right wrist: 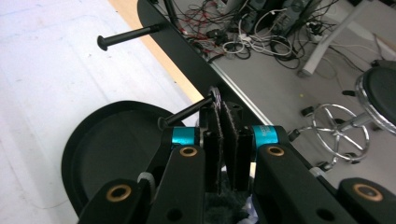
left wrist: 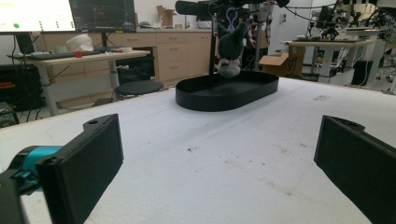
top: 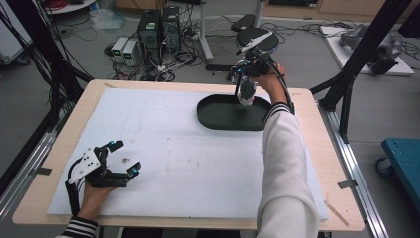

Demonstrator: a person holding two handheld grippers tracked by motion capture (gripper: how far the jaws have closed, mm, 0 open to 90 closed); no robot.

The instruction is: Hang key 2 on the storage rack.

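A person is standing at a wooden counter (top: 317, 163) covered by a white foam sheet (top: 188, 153), working a hand-held gripper in each hand. The landmark here is a black oval tray (top: 218, 118) sitting on the sheet toward the far right of the counter. Directly above the tray's right end, the right gripper (top: 246, 85) is pointing downward, and a small plush toy (top: 246, 94) in dark grey and white is hanging from it over the tray, not touching the tray floor as far as can be told. In the left gripper view the toy (left wrist: 229, 51) is dangling head-down just above the tray (left wrist: 205, 100), with a purple loop at its top. In the right gripper view the jaws are standing almost together, pinching a thin metal ring, with dark fuzzy fabric of the toy (right wrist: 224, 210) showing beneath them and the tray (right wrist: 112, 154) lying below. Well away from the tray, near the counter's front left corner, the left gripper (top: 125, 157) is resting low on the sheet, its jaws spread wide with nothing between them, aimed toward the tray. A white sleeve (top: 285, 163) is stretching across the counter to the tray.
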